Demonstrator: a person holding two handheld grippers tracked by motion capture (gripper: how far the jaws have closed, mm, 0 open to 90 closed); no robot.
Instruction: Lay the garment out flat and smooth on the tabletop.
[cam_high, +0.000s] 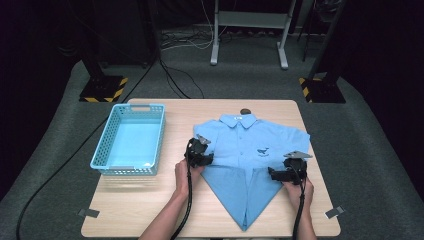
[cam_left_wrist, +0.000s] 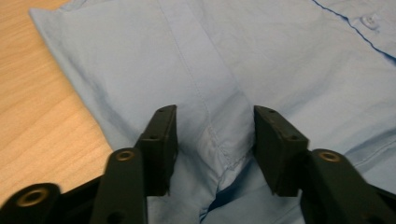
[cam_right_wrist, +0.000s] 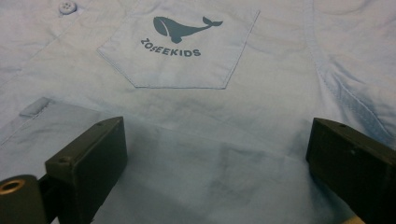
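On the table (cam_high: 150, 210), both hands (cam_high: 182, 175) low beside the shirt (cam_high: 250, 145)

The shirt (cam_high: 250, 150) is showing as soft, matt cloth – lightly creased. The table (cam_high: 150, 210) is looking like smooth pale wood, the basket (cam_high: 131, 140) like perforated plastic.

Item: we see a light-blue shirt (cam_high: 250, 150).
Pose: front up, collar far, lower corners folded in to a point.
Place: table's right half.
Detail: whale print on pocket.
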